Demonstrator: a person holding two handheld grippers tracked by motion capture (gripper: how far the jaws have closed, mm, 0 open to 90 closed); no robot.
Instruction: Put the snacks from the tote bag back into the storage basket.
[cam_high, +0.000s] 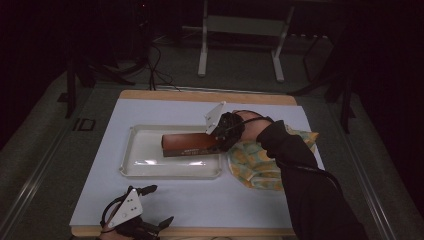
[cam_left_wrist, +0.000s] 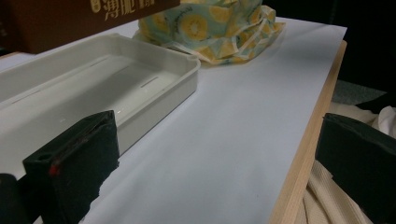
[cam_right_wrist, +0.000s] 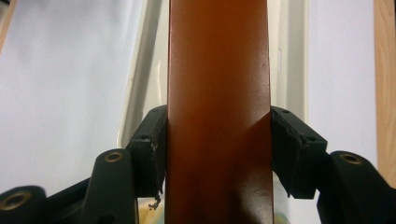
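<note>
At seven o'clock on the table, the left gripper (cam_high: 150, 207) rests idle near the front edge, its jaws standing wide apart on nothing; its own camera looks across the smooth pale-blue sheet (cam_left_wrist: 243, 130) toward the tray.

At centre sits the white tray (cam_high: 142, 165), a shallow rectangular dish of glossy hard plastic with rounded corners and a raised rim, its floor catching the overhead light. Above it, from roughly three o'clock, the right gripper (cam_high: 216, 141) is clamped on one end of the brown box (cam_high: 187, 144), a long, flat-sided carton with a satin finish and pale printed lettering (the characters are too small to read). The box is held lengthways over the tray's right half; whether its far end touches the floor cannot be told.

The risk, judged from the hold: gripped at one end only, on slick faces, the box could pivot downward or slide between the pads, and its low end could knock the light tray across the sheet.

At four o'clock, just beside the tray, lies a crumpled soft cloth (cam_high: 257, 162), lemon-patterned, partly under the sleeve (cam_high: 300, 175), which could snag it.
</note>
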